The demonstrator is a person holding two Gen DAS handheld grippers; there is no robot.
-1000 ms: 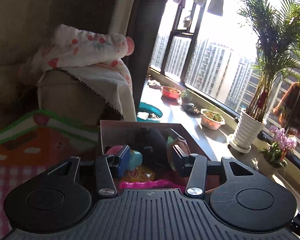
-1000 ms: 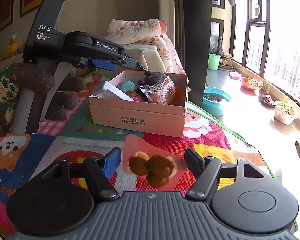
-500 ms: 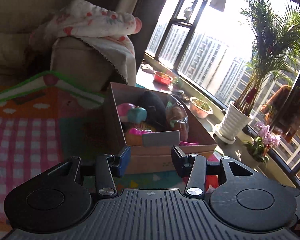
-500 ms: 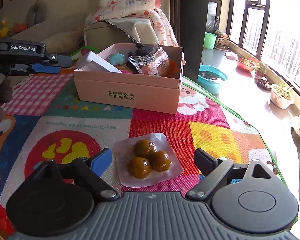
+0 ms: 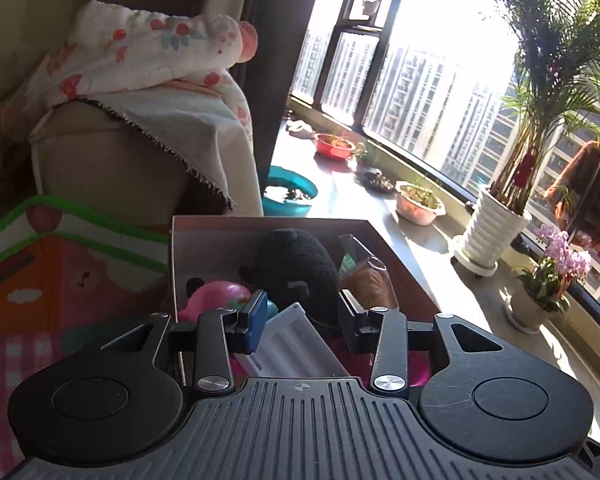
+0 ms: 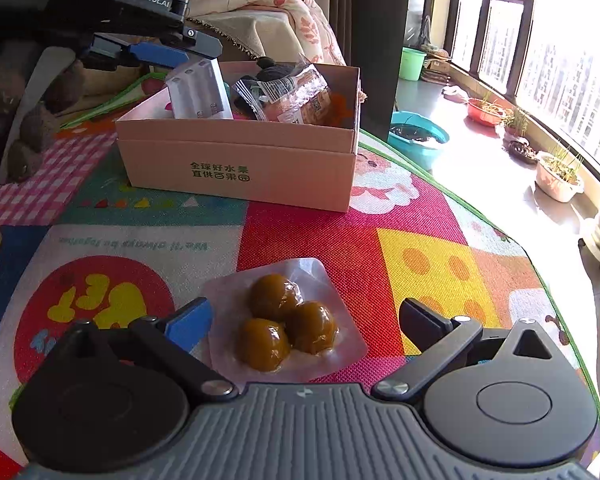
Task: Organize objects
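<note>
A pink cardboard box (image 6: 240, 160) stands on the colourful play mat (image 6: 420, 248). It holds a white plastic tray (image 6: 198, 92), a black plush toy (image 5: 296, 268), a pink toy (image 5: 216, 296) and a wrapped snack (image 6: 296, 98). My left gripper (image 5: 302, 318) is open over the box's near end, with the white tray (image 5: 296, 344) below it between the fingers. It also shows in the right wrist view (image 6: 156, 46). My right gripper (image 6: 306, 318) is open low over the mat, around a clear packet of three brown balls (image 6: 288, 326).
A sofa arm draped with a floral blanket (image 5: 140, 64) rises behind the box. A teal basin (image 6: 418, 138), plant pots (image 5: 420, 202) and a tall potted palm (image 5: 496, 232) line the window floor to the right. The mat's curved edge (image 6: 540, 264) is right of the packet.
My left gripper has moved back over the box, and the white tray now stands more upright. My right gripper has opened wider and sits closer around the packet of brown balls on the mat.
</note>
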